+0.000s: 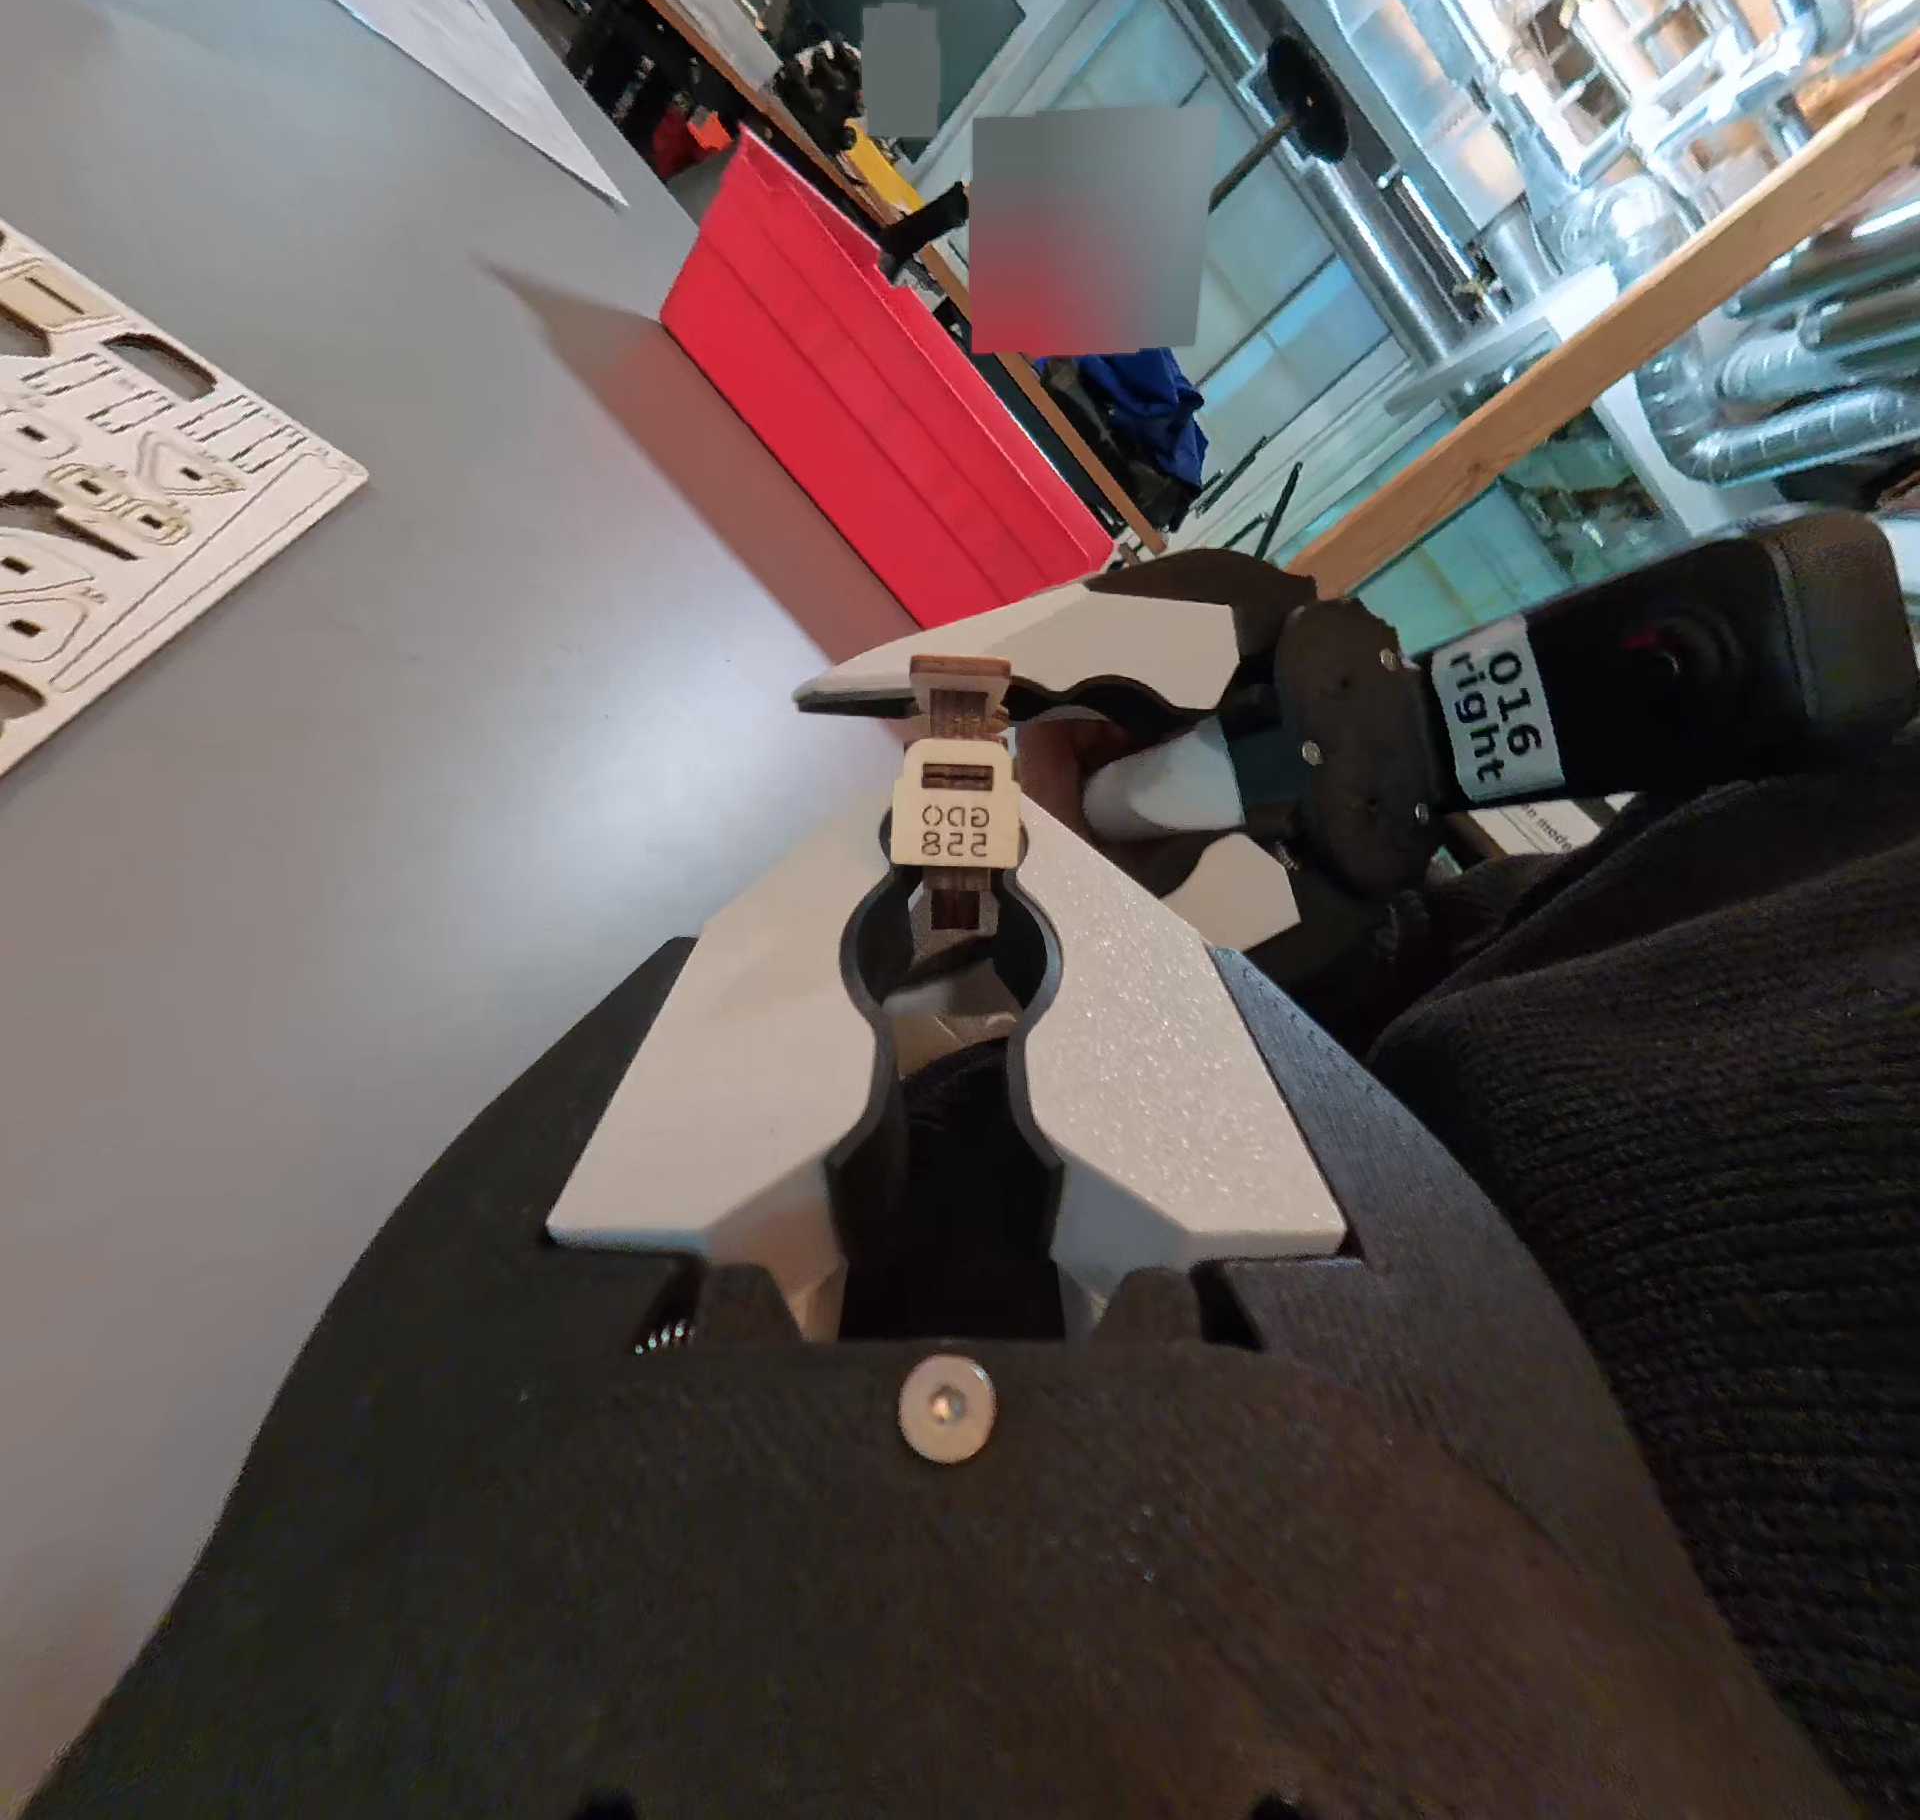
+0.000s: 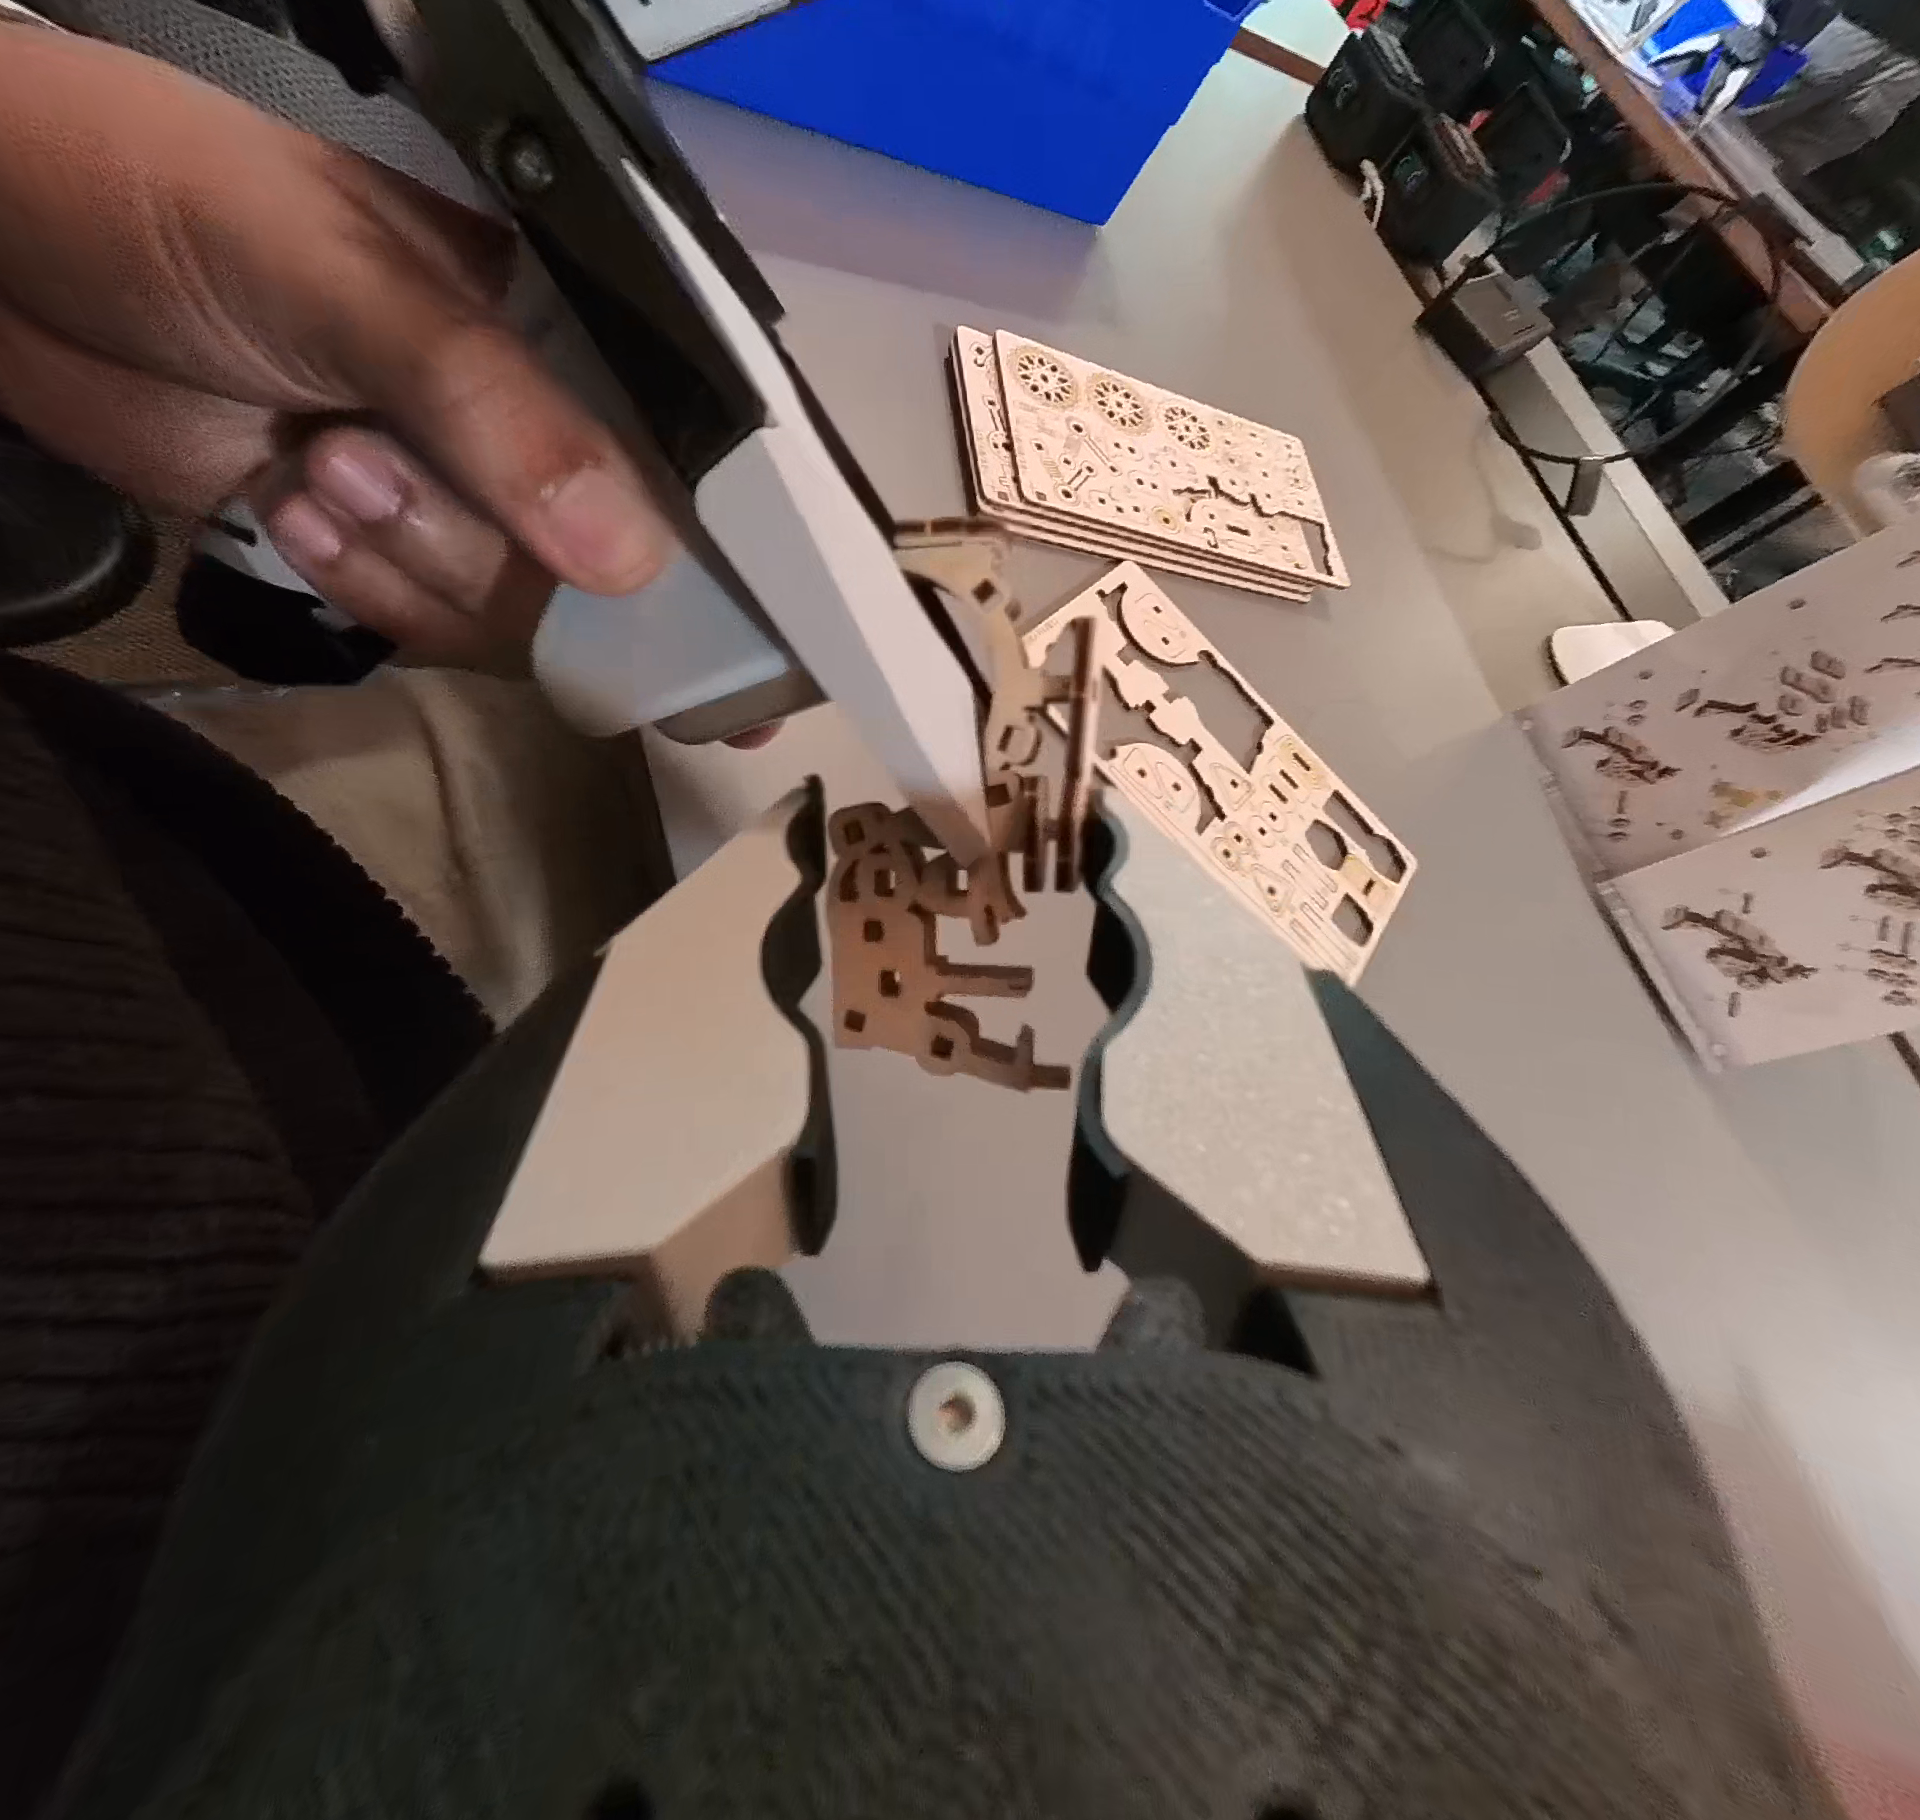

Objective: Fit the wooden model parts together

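Note:
My left gripper is shut on a small wooden model assembly, a stack of brown plates with a pale plate in front. In the right wrist view the left gripper's finger comes in from the upper left, gripping the assembly from above. My right gripper has its fingers on both sides of the same assembly, touching its flat plate on the left and its upright plates on the right. In the left wrist view one right finger lies across the assembly's top. A person's hand holds the left gripper.
The grey table holds a punched wooden parts sheet, a stack of uncut sheets and an open instruction booklet. A red bin and a blue bin stand at the table's edges. A paper sheet lies farther off. The grippers are tip to tip, or close to it.

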A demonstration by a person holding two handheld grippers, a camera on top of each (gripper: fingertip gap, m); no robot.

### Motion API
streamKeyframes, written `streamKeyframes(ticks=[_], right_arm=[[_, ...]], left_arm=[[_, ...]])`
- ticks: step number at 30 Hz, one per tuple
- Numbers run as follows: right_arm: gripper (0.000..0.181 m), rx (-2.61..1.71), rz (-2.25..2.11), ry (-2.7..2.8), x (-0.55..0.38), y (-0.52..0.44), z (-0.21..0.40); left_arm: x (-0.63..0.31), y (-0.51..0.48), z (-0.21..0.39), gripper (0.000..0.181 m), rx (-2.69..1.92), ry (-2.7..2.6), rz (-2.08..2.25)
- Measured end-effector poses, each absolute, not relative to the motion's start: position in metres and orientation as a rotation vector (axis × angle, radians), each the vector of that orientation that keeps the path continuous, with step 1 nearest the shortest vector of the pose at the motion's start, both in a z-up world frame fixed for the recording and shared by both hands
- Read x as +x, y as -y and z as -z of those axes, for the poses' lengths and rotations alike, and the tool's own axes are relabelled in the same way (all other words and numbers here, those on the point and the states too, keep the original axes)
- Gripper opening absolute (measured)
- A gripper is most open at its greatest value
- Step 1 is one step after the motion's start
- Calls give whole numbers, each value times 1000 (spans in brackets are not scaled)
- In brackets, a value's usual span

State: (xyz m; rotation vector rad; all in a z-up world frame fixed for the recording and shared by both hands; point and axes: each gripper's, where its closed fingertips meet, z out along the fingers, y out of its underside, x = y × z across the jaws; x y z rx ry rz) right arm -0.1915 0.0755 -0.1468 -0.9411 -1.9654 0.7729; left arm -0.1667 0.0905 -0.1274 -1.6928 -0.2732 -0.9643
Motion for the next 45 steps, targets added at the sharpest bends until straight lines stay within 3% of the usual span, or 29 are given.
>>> streamKeyframes(ticks=[1, 25, 29, 45], right_arm=[[48, -938, -771, 1968, -191, -76, 147], [45, -906, -622, 1922, -196, -81, 151], [58, -898, -631, 1892, -198, -83, 149], [47, -874, -555, 1915, -195, -83, 152]], left_arm=[[-165, -90, 127, 7, -1698, 262, 954], [-170, -92, 130, 7, -1667, 350, 1008], [-167, -93, 132, 7, -1662, 389, 1066], [-170, -93, 135, 7, -1645, 431, 1088]])
